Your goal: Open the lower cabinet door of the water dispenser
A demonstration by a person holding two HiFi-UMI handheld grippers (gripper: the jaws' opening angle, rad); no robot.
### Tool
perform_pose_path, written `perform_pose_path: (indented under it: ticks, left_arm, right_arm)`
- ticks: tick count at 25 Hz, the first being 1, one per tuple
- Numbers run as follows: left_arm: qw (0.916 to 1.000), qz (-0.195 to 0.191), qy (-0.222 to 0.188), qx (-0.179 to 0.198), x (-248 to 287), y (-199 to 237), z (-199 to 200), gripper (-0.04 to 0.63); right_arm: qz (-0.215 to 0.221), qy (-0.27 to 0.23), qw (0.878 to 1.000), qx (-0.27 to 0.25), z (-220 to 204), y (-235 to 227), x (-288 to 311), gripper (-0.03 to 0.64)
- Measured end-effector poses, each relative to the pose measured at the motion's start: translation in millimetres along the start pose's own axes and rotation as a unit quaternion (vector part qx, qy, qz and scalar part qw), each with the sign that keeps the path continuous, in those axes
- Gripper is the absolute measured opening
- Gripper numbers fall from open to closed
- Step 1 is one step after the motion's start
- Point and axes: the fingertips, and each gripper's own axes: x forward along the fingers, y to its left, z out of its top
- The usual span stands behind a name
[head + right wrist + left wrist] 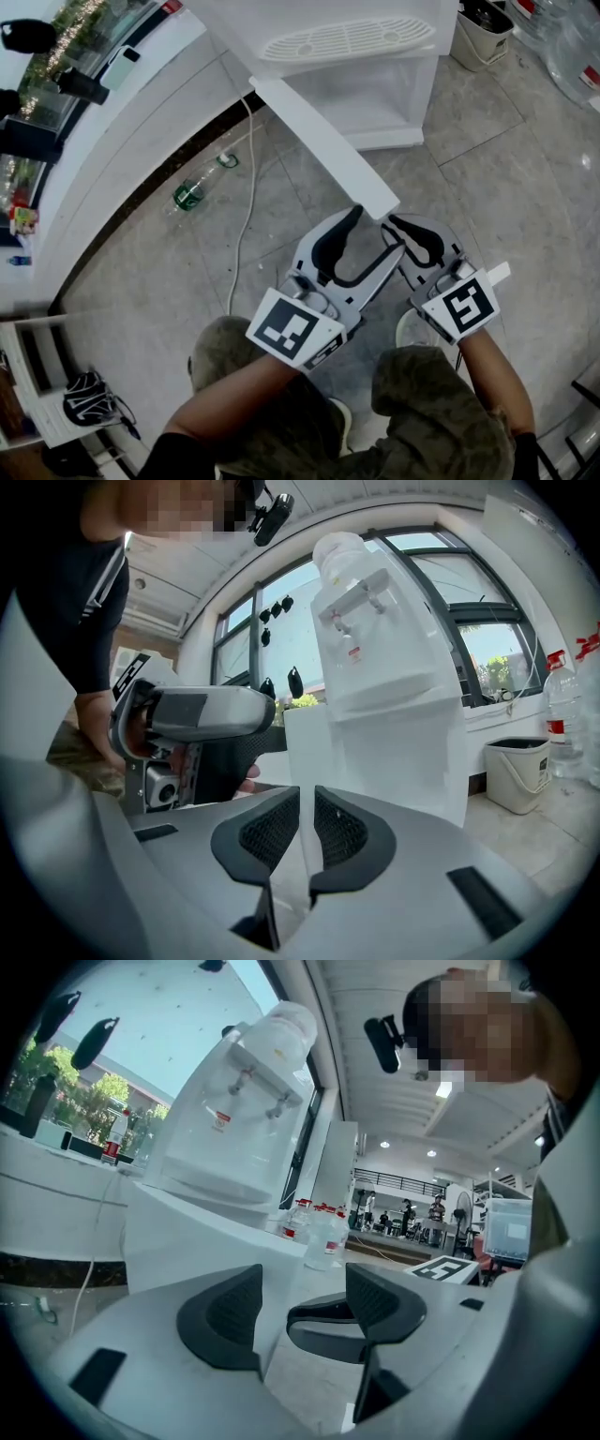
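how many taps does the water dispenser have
2. In the right gripper view, the left tap and the right tap hang side by side on the front of the water dispenser, near its top. None seems hidden.

The white door (pixel 323 145) stands swung wide open, hinged at the front corner of the white dispenser (pixel 349 39), which stands on the tiled floor. The flat, upright panel's free edge is pinched between the right tongs (pixel 307 832).
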Motion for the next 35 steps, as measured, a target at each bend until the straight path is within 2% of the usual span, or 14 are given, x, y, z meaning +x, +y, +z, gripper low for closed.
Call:
perform_pose_path:
  ticks: [4, 7, 12, 16, 24, 29, 35]
  left_arm:
    - [0.9994, 0.034, 0.005, 0.004, -14, 9, -1, 0.242]
    - [0.9987, 0.049, 0.007, -0.007, -26, 15, -2, 0.23]
    - [0.9974, 0.068, 0.004, -0.025, -39, 20, 0, 0.23]
    - [0.996, 0.085, -0.006, -0.027, -50, 21, 1, 0.237]
    - [0.9877, 0.152, -0.005, -0.034, -69, 38, -5, 0.244]
    - [0.986, 0.165, -0.004, -0.028, -72, 42, -5, 0.244]
    - [0.9826, 0.183, -0.003, -0.033, -71, 48, -5, 0.236]
  right_arm:
    - [0.017, -0.006, 1.0, -0.009, -3, 15, 5, 0.024]
    - [0.03, -0.009, 0.999, -0.014, -3, 28, 9, 0.015]
    - [0.041, -0.008, 0.999, -0.007, -6, 42, 15, 0.005]
    - [0.053, -0.008, 0.998, -0.021, -8, 56, 22, 0.0]
    - [0.082, -0.009, 0.996, -0.046, -9, 82, 36, 0.0]
    - [0.097, 0.002, 0.994, -0.041, -15, 93, 45, 0.0]
    - [0.111, -0.008, 0.992, -0.051, -12, 102, 51, 0.0]
